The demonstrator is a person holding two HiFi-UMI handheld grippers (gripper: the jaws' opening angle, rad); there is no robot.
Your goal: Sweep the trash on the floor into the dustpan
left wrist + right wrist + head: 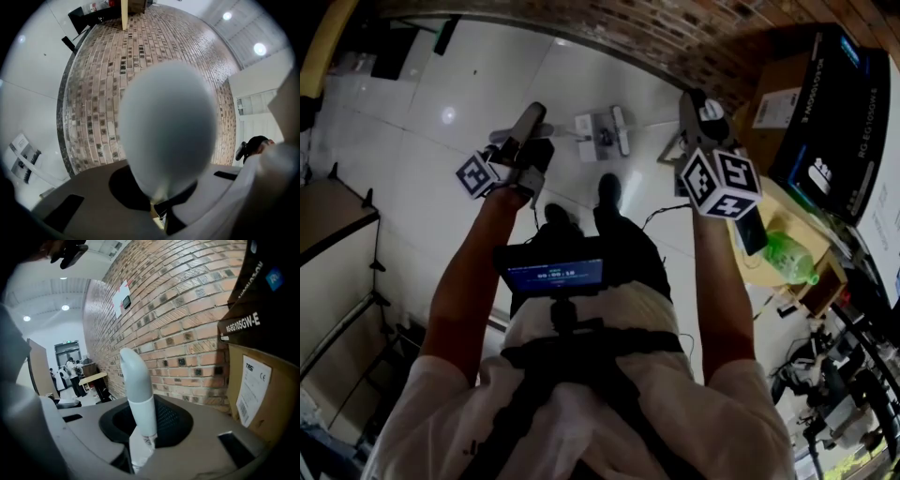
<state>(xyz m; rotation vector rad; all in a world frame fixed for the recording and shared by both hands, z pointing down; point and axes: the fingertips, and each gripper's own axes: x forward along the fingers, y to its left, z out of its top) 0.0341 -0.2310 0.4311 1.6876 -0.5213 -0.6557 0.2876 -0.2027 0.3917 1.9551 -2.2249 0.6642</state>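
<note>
In the head view both arms reach forward over a white tiled floor [422,84]. My left gripper [530,122] points ahead; in the left gripper view it [159,206] is shut on a grey rounded handle end [166,136] that fills the picture, blurred and very near. My right gripper [694,111], with its marker cube, is held a little higher. In the right gripper view it [140,441] is shut on an upright white handle with a grey cap [138,385]. Whether each handle belongs to the broom or the dustpan is hidden. No trash shows clearly.
A brick wall [675,42] curves across ahead. White objects [602,134] lie on the floor near it, seen also as a white object [23,157] at the left. Cardboard and black boxes [825,103] and a green bottle [787,255] stand right. People [70,373] stand far off.
</note>
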